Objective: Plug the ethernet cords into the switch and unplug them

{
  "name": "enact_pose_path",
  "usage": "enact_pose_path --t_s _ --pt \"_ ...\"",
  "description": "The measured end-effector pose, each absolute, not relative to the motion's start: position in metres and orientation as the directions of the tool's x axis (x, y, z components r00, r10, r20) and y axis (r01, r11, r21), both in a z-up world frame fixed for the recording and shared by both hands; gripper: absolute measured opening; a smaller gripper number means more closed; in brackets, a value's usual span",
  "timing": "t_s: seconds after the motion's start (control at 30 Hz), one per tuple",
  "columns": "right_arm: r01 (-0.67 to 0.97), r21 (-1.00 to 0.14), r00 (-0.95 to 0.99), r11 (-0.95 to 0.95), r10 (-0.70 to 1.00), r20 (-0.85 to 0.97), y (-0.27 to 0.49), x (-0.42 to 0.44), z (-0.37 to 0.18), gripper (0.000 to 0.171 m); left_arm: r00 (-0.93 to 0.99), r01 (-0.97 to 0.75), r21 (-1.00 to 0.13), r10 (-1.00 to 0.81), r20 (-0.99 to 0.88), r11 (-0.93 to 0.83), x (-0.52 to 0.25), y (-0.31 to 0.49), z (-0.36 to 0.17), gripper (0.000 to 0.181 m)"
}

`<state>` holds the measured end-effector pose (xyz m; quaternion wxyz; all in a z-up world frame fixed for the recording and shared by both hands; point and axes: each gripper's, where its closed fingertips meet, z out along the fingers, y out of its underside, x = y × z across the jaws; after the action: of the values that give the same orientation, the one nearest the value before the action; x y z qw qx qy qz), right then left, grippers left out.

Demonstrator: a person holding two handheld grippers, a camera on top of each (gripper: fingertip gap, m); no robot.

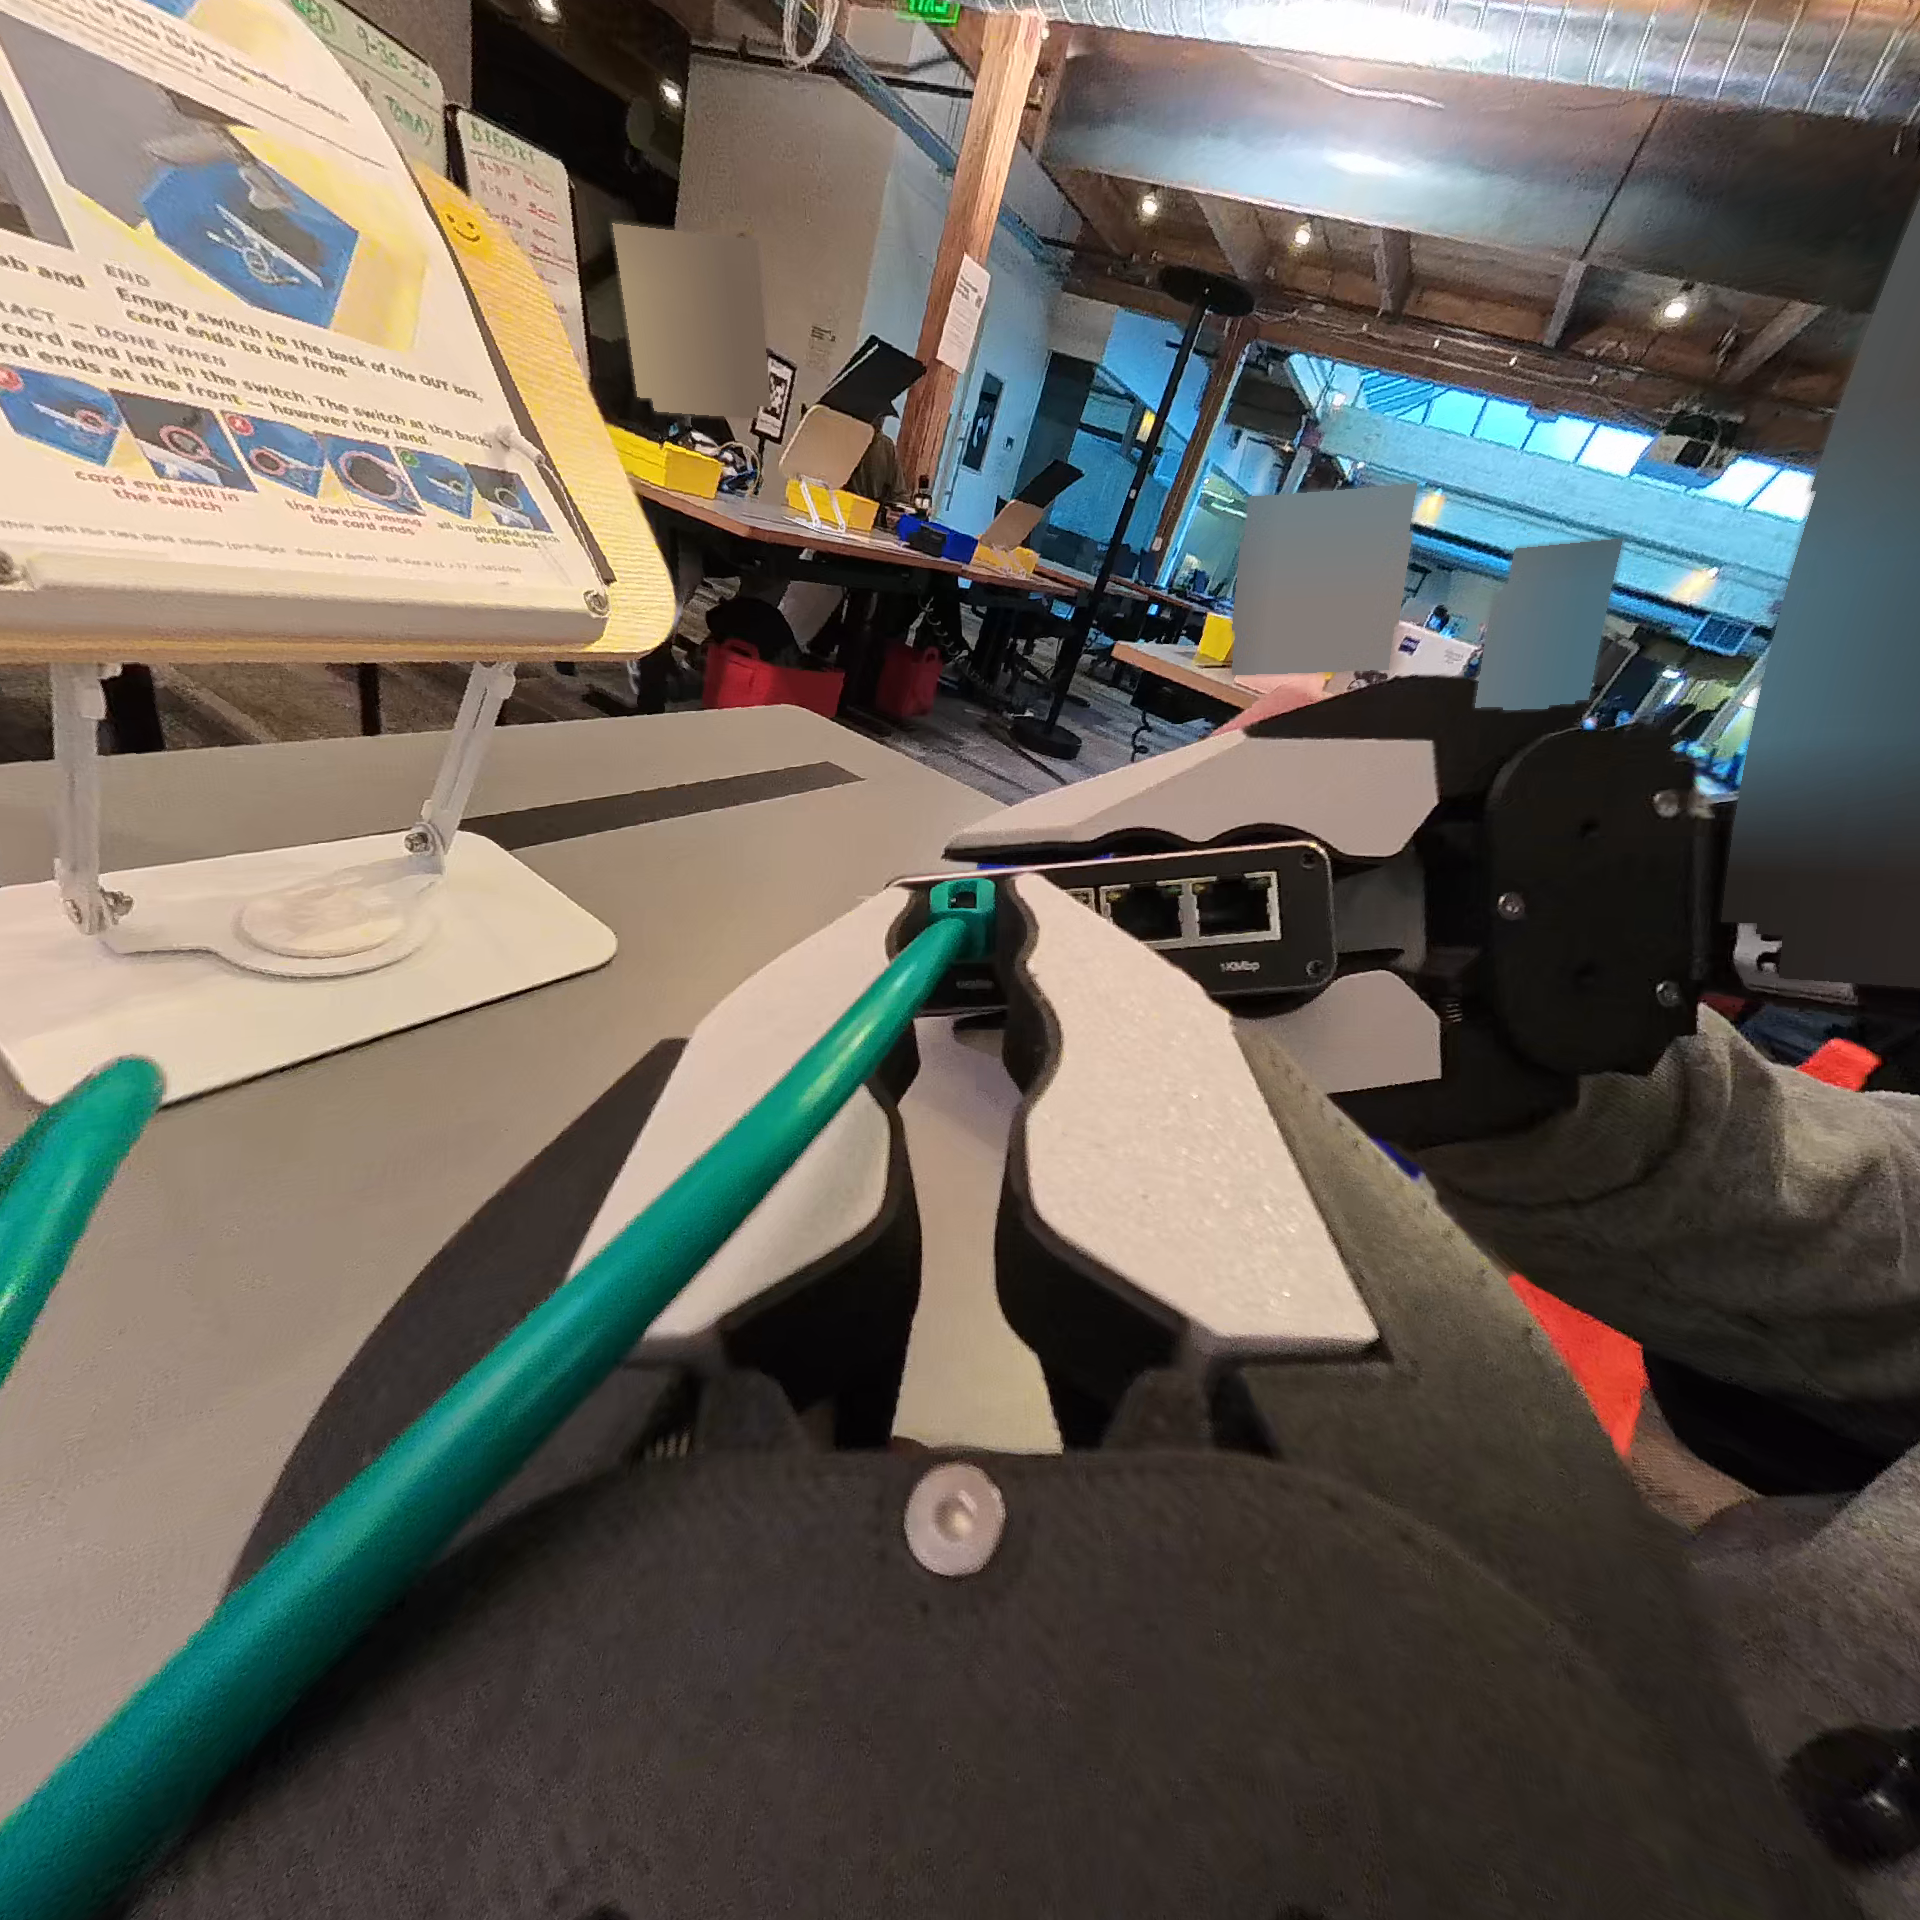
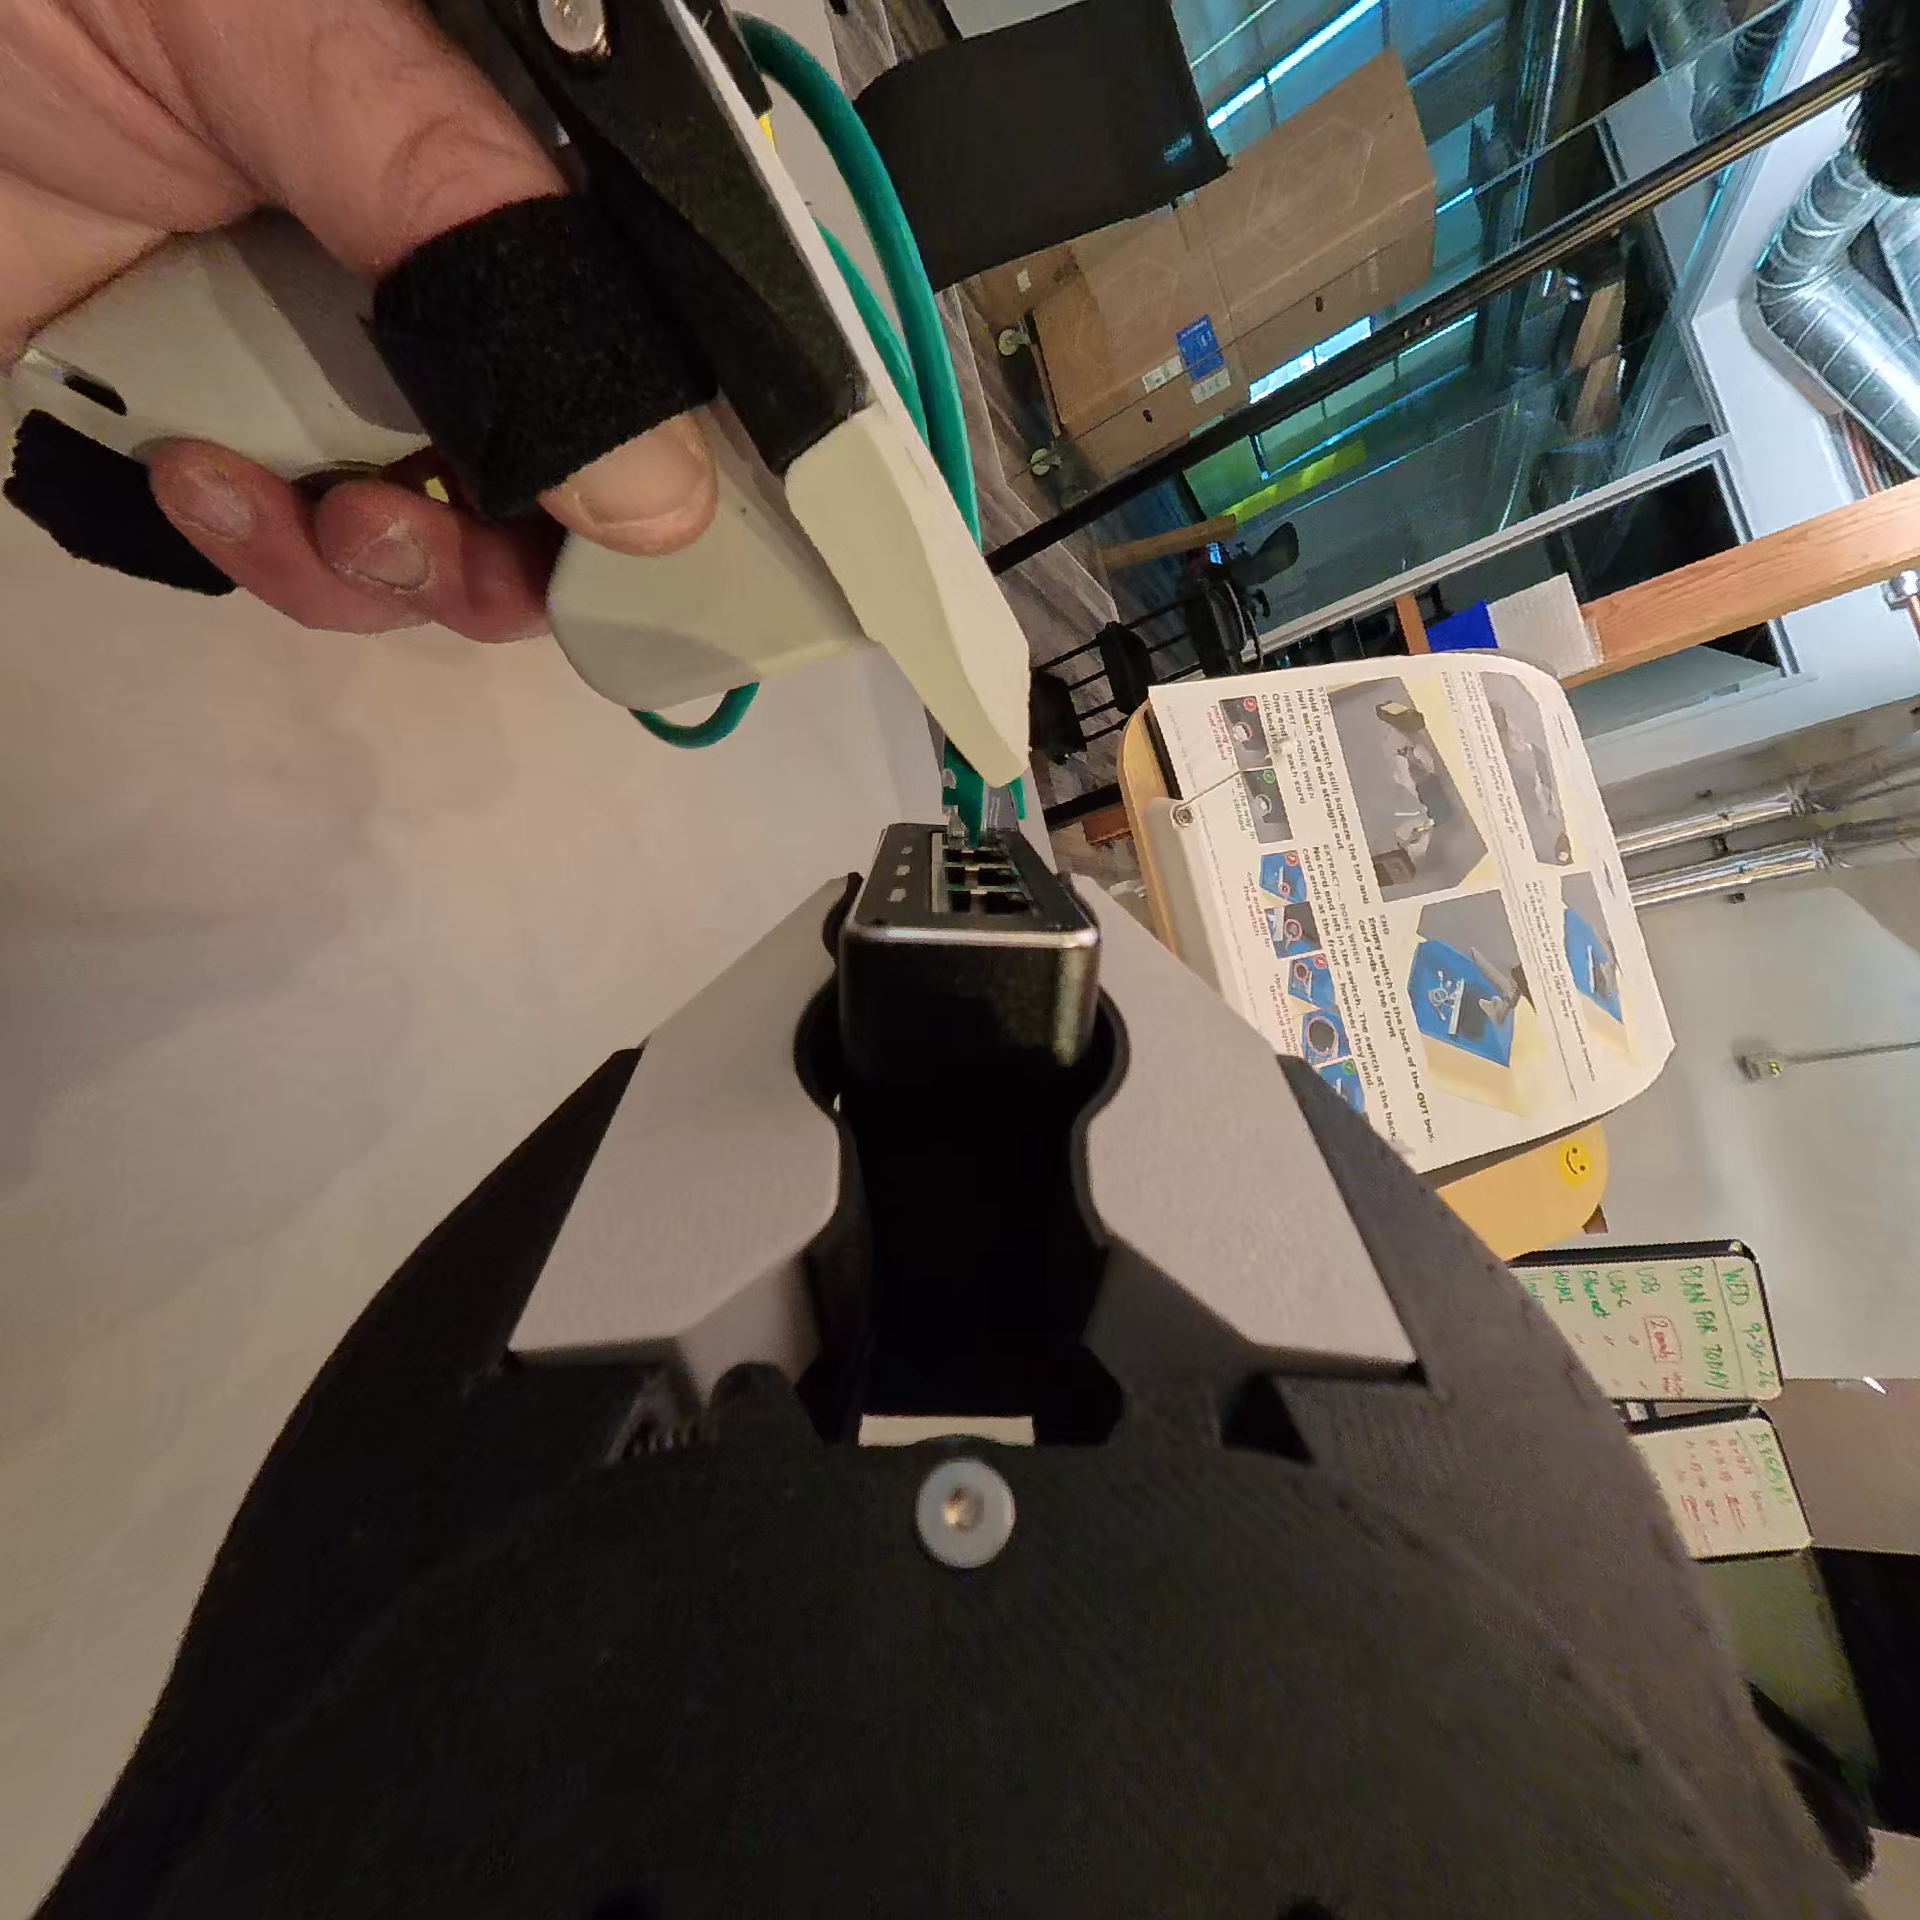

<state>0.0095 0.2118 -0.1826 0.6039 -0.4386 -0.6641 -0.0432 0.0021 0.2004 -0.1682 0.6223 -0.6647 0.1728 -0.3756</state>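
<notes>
My right gripper point(image 2: 966, 940) is shut on the black ethernet switch point(image 2: 971, 977) and holds it off the table, port face forward. In the left wrist view the switch point(image 1: 1226, 920) comes in from the right with two empty ports showing. My left gripper point(image 1: 971, 909) is shut on the green plug boot point(image 1: 961, 902) of the green ethernet cord point(image 1: 582, 1299), right at a port near the switch's left end. I cannot tell how deep the plug sits. In the right wrist view the left gripper's fingertip point(image 2: 992, 743) presses the green plug point(image 2: 971, 810) against the port face.
A white stand point(image 1: 312, 935) bearing an instruction sheet point(image 1: 260, 364) stands on the grey table point(image 1: 312, 1195) at the left; it also shows in the right wrist view point(image 2: 1403, 904). A black tape strip point(image 1: 665, 805) lies on the table. More green cord point(image 1: 62, 1164) loops at the far left. The grippers are tip to tip, or close to it.
</notes>
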Motion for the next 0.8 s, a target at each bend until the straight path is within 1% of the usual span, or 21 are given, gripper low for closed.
enact_pose_path --t_s 0.33,0.8 --pt "0.606 -0.492 0.128 0.625 0.534 0.836 0.204 0.008 -0.175 0.03 0.631 0.253 -0.955 -0.723 0.282 -0.152 0.003 0.196 -0.161 0.012" --pt "0.586 -0.507 0.118 0.633 0.552 0.825 0.199 0.008 -0.176 0.03 0.603 0.234 -0.954 -0.741 0.296 -0.19 0.005 0.195 -0.164 0.012"
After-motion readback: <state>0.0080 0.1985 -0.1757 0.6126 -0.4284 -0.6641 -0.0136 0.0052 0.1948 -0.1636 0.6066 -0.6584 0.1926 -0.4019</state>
